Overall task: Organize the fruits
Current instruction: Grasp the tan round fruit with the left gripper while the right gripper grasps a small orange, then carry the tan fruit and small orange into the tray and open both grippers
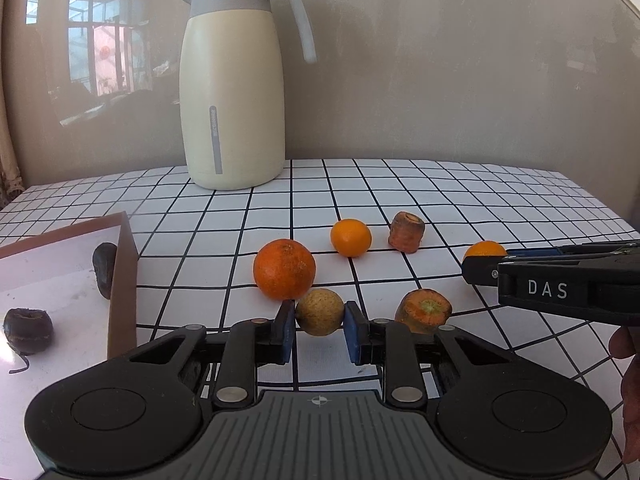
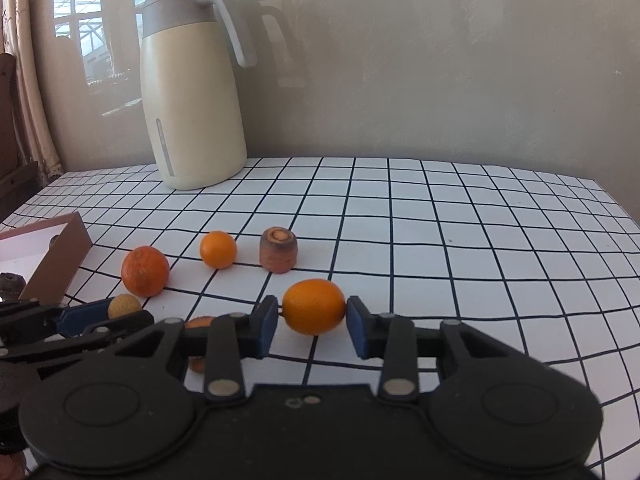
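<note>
My left gripper (image 1: 320, 322) is shut on a small tan-yellow round fruit (image 1: 320, 312), its blue pads touching both sides; the fruit also shows in the right wrist view (image 2: 124, 306). My right gripper (image 2: 312, 320) is shut on a small orange (image 2: 314, 306), which also shows in the left wrist view (image 1: 485, 249). On the checked tablecloth lie a large orange (image 1: 285, 269), a small orange (image 1: 351, 237), and two carrot stubs, one upright at the back (image 1: 407, 232) and one near my left gripper (image 1: 424, 310).
A brown-rimmed box (image 1: 122, 280) at the left holds two dark wrinkled fruits, one at the front (image 1: 28, 330) and one by the wall (image 1: 105, 268). A cream thermos jug (image 1: 232, 92) stands at the back by the wall. The tablecloth (image 2: 480, 260) stretches to the right.
</note>
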A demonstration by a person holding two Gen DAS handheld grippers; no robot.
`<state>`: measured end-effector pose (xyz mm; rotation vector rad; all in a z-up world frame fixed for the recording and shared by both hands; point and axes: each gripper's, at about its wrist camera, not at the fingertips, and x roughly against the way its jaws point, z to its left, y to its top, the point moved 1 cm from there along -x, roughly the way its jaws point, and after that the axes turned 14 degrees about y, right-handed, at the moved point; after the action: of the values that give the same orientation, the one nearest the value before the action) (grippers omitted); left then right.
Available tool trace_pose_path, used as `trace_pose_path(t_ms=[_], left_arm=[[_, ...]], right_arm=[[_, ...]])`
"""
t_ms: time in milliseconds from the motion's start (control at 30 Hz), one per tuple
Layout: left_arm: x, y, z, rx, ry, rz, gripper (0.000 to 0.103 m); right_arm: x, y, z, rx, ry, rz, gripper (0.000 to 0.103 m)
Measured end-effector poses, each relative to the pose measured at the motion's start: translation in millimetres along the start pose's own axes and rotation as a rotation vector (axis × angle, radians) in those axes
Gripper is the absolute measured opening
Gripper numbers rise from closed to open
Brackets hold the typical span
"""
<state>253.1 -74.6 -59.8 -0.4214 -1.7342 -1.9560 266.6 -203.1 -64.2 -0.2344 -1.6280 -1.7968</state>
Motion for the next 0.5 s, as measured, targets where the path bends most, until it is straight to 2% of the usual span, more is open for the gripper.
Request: trace_pose_path(t_ms=[233, 500], left_arm=[[34.7, 7.7, 19.5, 0.004, 0.000, -0.062, 0.026], [72.2, 2.4, 56.5, 0.026, 0.031, -0.107, 0.026]], right_arm=[[30.2, 4.1, 13.1, -0.004, -0.007, -0.050, 0.029], [61.4, 2.7, 42.9, 0.019, 0.005, -0.094, 0.029]])
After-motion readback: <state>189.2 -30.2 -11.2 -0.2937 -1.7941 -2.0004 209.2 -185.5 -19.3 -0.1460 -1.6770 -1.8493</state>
